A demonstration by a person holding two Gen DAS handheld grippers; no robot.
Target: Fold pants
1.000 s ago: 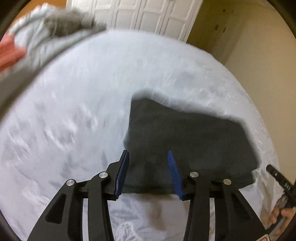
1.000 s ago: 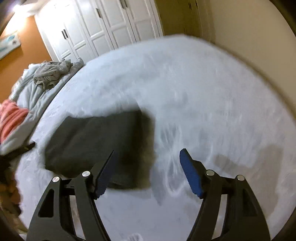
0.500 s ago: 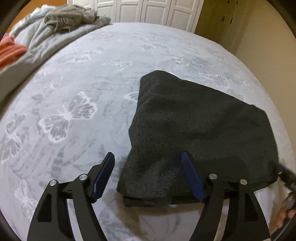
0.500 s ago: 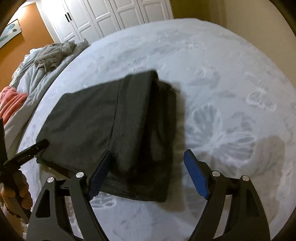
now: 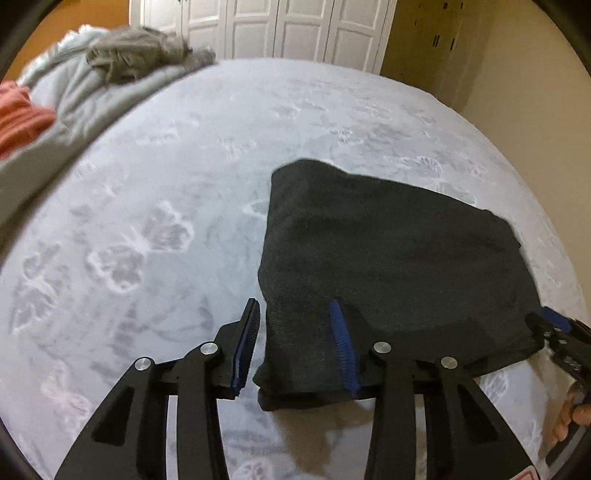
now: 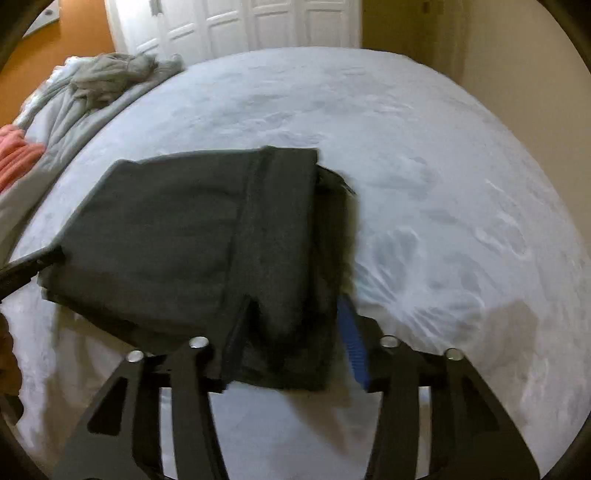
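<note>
Pants [image 5: 388, 266]: dark charcoal, coarse matte weave, folded into a thick, roughly rectangular stack lying flat on the bed [image 5: 177, 177], toward its near edge. In the right wrist view the pants [image 6: 177, 236] show a vertical seam ridge and layered edges at their right end.

Bed: pale grey cover, soft nap, faint butterfly print. At its far left lie a crumpled grey blanket [image 5: 136, 59] and a ribbed coral cloth [image 5: 18, 122]. White panelled doors [image 5: 295, 26] stand beyond the bed.

Left gripper [image 5: 295, 347]: black struts, ribbed blue pads; jaws have just been closing and straddle the stack's near left corner, with a gap between left pad and cloth.

Right gripper [image 6: 291, 332]: jaws have just been closing around the stack's near right corner; grip cannot be told.
</note>
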